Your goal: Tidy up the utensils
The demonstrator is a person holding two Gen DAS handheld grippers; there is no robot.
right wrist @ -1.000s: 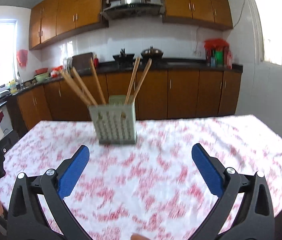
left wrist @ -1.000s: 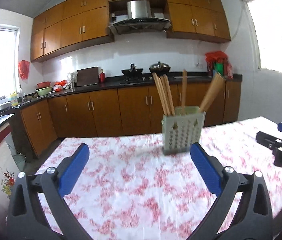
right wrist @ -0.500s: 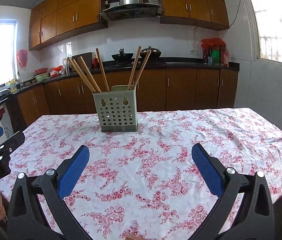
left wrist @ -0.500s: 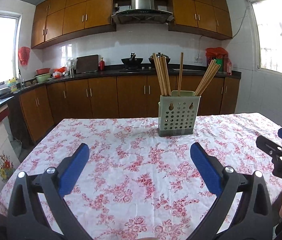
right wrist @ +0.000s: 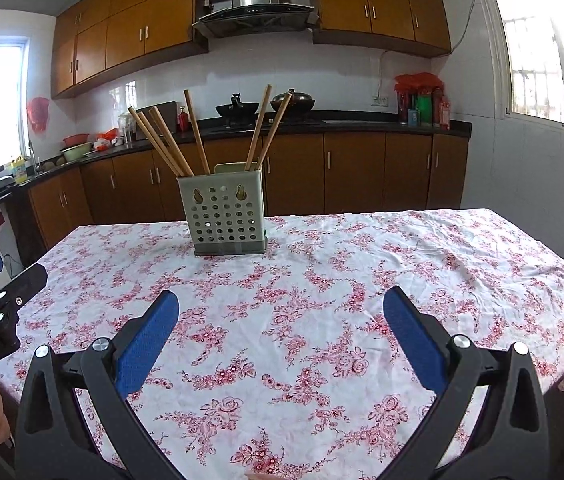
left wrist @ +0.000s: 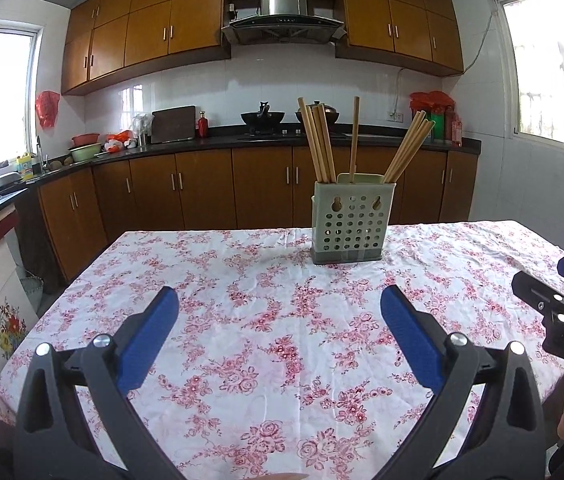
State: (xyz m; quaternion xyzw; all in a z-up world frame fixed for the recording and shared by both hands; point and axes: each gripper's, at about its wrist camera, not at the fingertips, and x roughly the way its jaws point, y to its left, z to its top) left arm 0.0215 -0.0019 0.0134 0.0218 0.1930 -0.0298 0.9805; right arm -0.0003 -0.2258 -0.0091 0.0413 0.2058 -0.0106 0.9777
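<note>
Nearest the left wrist camera, the left claw [left wrist: 280, 320] hangs above the near part of the surface [left wrist: 210, 320], which is covered with a white cloth printed in red flowers. Its two blue-padded fingers [left wrist: 148, 338] are spread wide apart with nothing between them. The right wrist view shows the same for the right claw [right wrist: 281, 320]: blue fingers [right wrist: 412, 340] splayed wide, holding nothing, only bare floral cloth under the gap.

Each claw appears at the edge of the other's view. The right claw juts in from the right margin of the left view, and the left claw from the left margin of the right view, so the two sit side by side on the near side of the utensil holder [left wrist: 352, 222], well apart from it.

The utensil holder, a pale green box with rows of round holes, stands upright on the surface towards the far edge. In the right view it lies left of centre [right wrist: 224, 216]. Wooden chopsticks [left wrist: 318, 140] stand inside it: a bunch leaning left, one nearly upright in the middle, and a few leaning right. From the right view the chopsticks [right wrist: 162, 142] fan out the same way.

Beyond the holder runs a dark kitchen counter [left wrist: 242, 142] over brown cabinets, with a wok [left wrist: 262, 117] and a lidded pot [right wrist: 293, 100] on it, directly behind the holder. A steel range hood [left wrist: 284, 10] hangs above them among brown wall cabinets.
</note>
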